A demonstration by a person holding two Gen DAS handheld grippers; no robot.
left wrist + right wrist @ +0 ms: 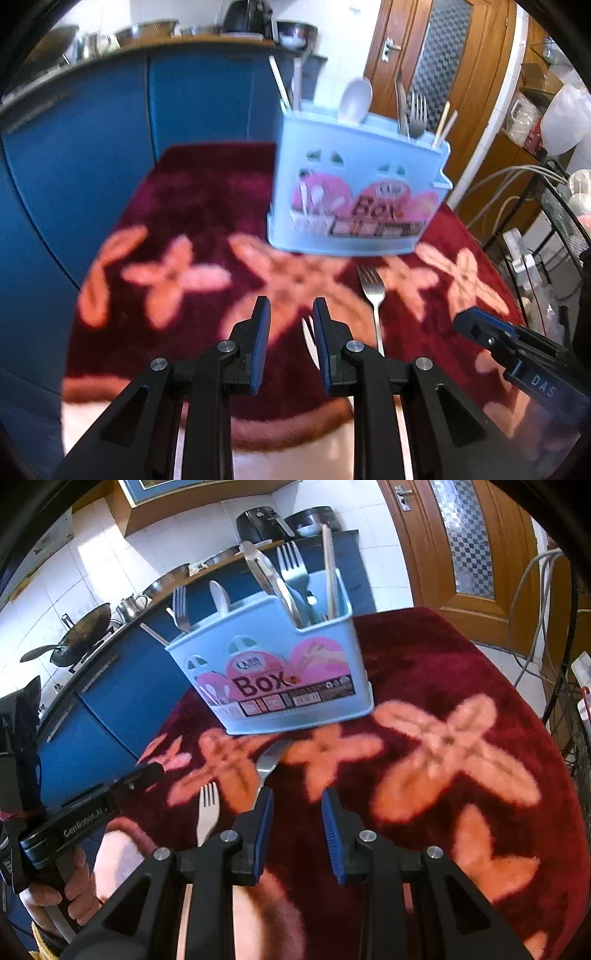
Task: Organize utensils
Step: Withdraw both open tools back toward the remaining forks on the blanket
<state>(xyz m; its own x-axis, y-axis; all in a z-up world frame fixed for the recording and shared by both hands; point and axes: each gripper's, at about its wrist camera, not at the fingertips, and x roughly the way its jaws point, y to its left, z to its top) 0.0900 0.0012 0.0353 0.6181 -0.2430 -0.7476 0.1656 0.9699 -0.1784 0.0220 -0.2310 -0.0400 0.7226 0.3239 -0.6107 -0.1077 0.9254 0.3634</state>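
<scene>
A light blue utensil box (354,192) stands on the dark red flowered cloth (192,206); it holds a white spoon (355,99), a metal fork (417,114), tongs and chopsticks. In front of it a metal fork (372,291) and a white fork (308,330) lie on the cloth. My left gripper (291,314) hovers open above the white fork, with nothing between its fingers. My right gripper (297,801) is open and empty too. The metal fork (267,762) runs under its left finger, and the white fork (207,806) lies further left. The box (280,672) is just beyond.
Blue cabinets (92,155) with pots and a wok (81,635) on the counter lie behind the table. A wooden door (443,74) is at the back right, with a wire rack (554,229) and cables to the right. The cloth's near edge (280,443) is below the grippers. A hand (66,886) holds the left gripper's handle.
</scene>
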